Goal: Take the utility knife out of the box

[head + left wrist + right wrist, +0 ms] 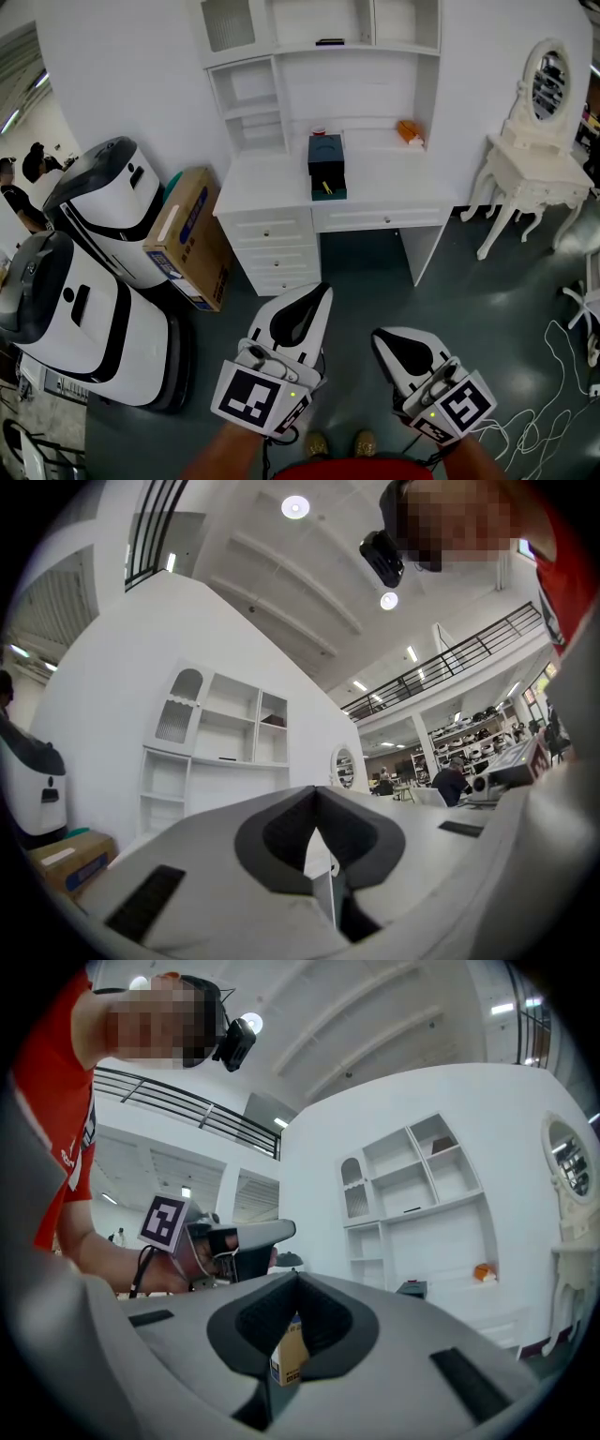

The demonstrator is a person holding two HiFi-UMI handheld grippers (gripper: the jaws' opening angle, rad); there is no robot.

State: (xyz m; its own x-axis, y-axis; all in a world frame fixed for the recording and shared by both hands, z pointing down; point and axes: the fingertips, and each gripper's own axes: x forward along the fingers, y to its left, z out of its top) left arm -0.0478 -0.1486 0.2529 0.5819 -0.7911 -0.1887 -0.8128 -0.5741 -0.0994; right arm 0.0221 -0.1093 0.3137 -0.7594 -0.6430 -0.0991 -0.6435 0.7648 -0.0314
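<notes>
A dark box (325,165) stands open on the white desk (375,183), its lid raised. A small yellow-handled item, apparently the utility knife (326,188), lies in its open front part. Both grippers are held low over the floor, well short of the desk. My left gripper (324,289) is shut with nothing in it, and its tips meet (315,794) in its own view. My right gripper (378,336) is also shut and empty, its tips closed (296,1279). The right gripper view shows the box (410,1288) far off on the desk.
A cardboard box (187,234) leans by the desk's drawers (272,248). Two large white machines (89,281) stand at the left. A white vanity table with mirror (530,164) is at the right. Cables (562,394) lie on the floor. An orange object (408,131) sits on the desk.
</notes>
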